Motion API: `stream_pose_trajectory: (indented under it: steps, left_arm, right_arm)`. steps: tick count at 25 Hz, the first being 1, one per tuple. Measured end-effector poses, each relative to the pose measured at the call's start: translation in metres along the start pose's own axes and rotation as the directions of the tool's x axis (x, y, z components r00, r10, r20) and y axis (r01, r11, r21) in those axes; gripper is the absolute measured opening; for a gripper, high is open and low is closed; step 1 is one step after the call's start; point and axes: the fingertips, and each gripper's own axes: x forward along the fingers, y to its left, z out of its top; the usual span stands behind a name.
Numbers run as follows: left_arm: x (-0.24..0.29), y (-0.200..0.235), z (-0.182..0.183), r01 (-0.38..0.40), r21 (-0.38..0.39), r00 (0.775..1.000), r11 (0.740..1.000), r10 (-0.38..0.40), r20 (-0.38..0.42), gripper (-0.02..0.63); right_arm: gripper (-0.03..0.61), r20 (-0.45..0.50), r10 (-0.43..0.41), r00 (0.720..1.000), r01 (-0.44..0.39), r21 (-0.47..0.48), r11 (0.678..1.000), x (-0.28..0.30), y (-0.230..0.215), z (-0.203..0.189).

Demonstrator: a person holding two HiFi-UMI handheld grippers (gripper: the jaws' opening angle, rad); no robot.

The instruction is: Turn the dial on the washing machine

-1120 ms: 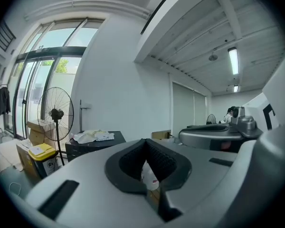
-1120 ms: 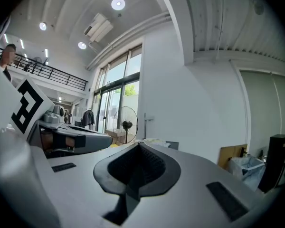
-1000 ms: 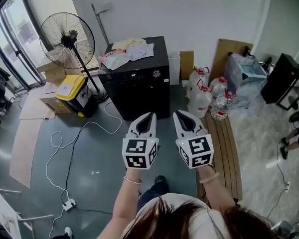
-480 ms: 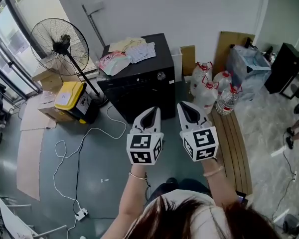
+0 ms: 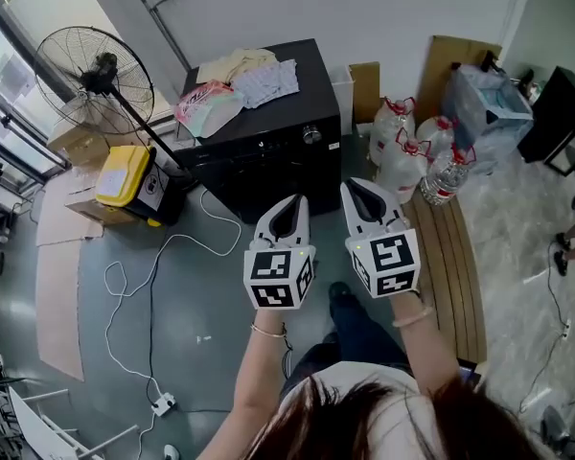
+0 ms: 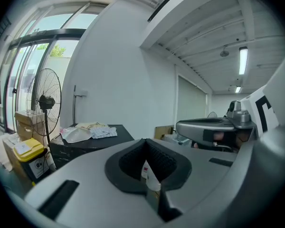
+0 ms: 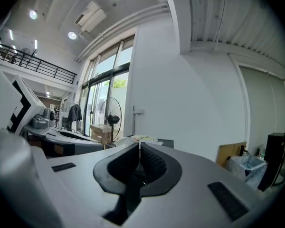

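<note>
Black and boxy, the washer point(image 5: 268, 151) is standing against the white wall, and the dial point(image 5: 311, 134) is showing as a small pale round knob on the panel just under its top edge, toward the right end of the front. Both grippers are hanging in the air well short of it, noses pointing forward and roughly at the machine. The dial is lying ahead of them and a little beyond, between the line of the left gripper point(image 5: 293, 202) and that of the right gripper point(image 5: 353, 190), so neither is clearly nearer. The knob's turning axis is probably running straight out of the front panel toward the person, so a gripper would likely need to come in along that line with its jaws spread to straddle the knob.

Neither gripper is carrying anything. On the right one the ribbed dark pads are meeting along a thin seam. On the left one the pads are also pressed together at the tip, with only a pale sliver of background showing low in the pocket.

Soft crumpled clothes point(image 5: 240, 80) are lying on the washer's flat, smooth top. A wire-caged fan point(image 5: 86, 70) is standing to its left, clear plastic bottles point(image 5: 412, 151) to its right beside a slatted wooden bench point(image 5: 455, 257).
</note>
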Motion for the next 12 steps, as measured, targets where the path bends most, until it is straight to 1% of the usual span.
stream_pose_trajectory:
  steps: [6, 12]
  left_arm:
    - [0.05, 0.027, -0.016, -0.029, -0.026, 0.999, 0.999, 0.029, -0.031, 0.015]
    - [0.093, 0.055, -0.024, -0.055, -0.035, 0.998, 0.998, 0.054, -0.042, 0.015]
  right_arm:
    - [0.028, -0.028, 0.017, 0.999, -0.018, -0.031, 0.999, 0.054, -0.022, -0.018]
    - [0.029, -0.044, 0.031, 0.999, -0.032, -0.026, 0.999, 0.106, -0.04, -0.026]
